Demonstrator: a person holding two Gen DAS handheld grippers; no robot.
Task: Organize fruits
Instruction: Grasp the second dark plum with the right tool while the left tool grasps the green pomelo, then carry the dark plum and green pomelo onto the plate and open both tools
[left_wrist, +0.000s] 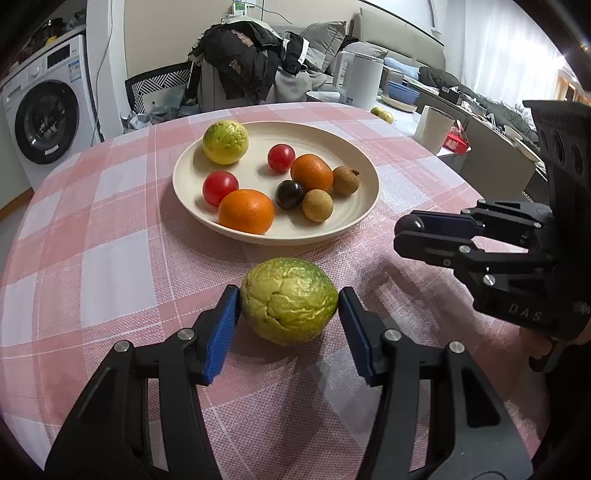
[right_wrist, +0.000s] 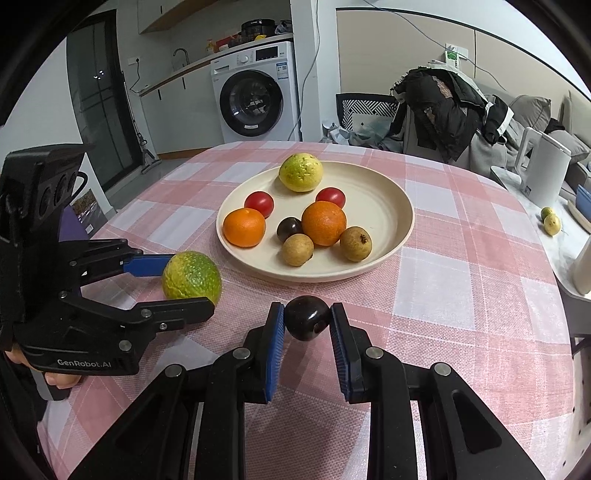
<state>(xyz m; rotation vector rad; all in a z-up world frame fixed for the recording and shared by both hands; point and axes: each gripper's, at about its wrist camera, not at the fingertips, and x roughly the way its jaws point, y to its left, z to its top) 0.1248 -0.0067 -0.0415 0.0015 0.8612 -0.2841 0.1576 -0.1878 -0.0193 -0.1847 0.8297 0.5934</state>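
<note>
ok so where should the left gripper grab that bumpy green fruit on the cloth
Across its widest middle, coming in level from the near side. The green fruit is roundish and lies on the tablecloth, short of the plate; the left gripper already brackets its two sides there.

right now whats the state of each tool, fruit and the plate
left tool: shut on green citrus
right tool: shut on dark plum
plate: on the checked tablecloth, holding eight fruits
washing machine: door closed
</note>
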